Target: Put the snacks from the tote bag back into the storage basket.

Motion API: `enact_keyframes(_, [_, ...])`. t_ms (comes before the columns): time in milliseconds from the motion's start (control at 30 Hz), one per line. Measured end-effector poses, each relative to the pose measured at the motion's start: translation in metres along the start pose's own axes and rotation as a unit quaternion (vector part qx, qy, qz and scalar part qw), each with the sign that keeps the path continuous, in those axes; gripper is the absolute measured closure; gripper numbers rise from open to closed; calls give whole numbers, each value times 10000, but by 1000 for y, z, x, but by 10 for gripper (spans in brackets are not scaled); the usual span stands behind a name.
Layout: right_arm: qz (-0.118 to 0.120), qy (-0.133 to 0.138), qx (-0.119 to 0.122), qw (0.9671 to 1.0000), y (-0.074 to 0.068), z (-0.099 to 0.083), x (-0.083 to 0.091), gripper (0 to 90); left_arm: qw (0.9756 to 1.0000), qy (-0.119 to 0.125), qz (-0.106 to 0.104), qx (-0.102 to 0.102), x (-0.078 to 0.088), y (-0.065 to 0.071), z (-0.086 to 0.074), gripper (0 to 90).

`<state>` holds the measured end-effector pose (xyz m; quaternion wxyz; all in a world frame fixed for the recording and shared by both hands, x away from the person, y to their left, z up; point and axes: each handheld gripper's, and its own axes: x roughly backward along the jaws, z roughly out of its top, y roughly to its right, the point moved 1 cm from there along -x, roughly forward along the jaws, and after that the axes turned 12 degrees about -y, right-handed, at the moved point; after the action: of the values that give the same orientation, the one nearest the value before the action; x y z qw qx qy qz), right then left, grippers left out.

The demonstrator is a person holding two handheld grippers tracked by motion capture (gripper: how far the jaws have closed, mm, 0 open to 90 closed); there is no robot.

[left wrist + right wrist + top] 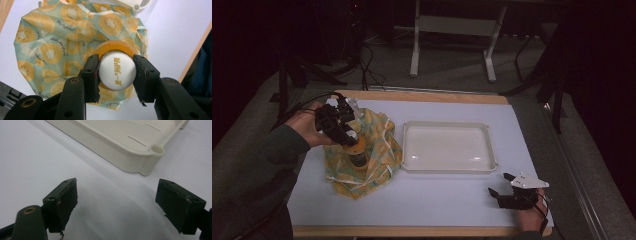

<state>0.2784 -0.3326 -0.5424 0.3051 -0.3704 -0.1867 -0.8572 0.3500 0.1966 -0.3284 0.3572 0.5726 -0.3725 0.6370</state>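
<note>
A small bottle with a white cap and an orange shoulder stands upright in a bag printed with yellow fruit slices, at the left of the white mat. My left gripper comes down from above and is shut on the cap. In the left gripper view the cap of the bottle, with orange lettering, sits pinched between both jaws of the left gripper, and the bag spreads under it. My right gripper rests open near the front right corner, holding nothing. Its jaws stand wide apart in the right gripper view.
A shallow white tray lies in the middle of the mat, right of the bag; its corner is just ahead of the right gripper. The wooden table edge runs along the front. Frame legs stand beyond the table.
</note>
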Motion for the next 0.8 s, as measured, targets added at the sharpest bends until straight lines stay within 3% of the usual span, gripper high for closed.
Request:
enact_keyframes(233, [-7, 2, -3, 10000, 0, 0, 0, 174, 9997, -111, 95, -190, 3, 9, 4, 591])
enact_keyframes(800, [-6, -15, 2, 10000, 0, 0, 0, 174, 9983, -18, 201, -550, 29, 23, 19, 590])
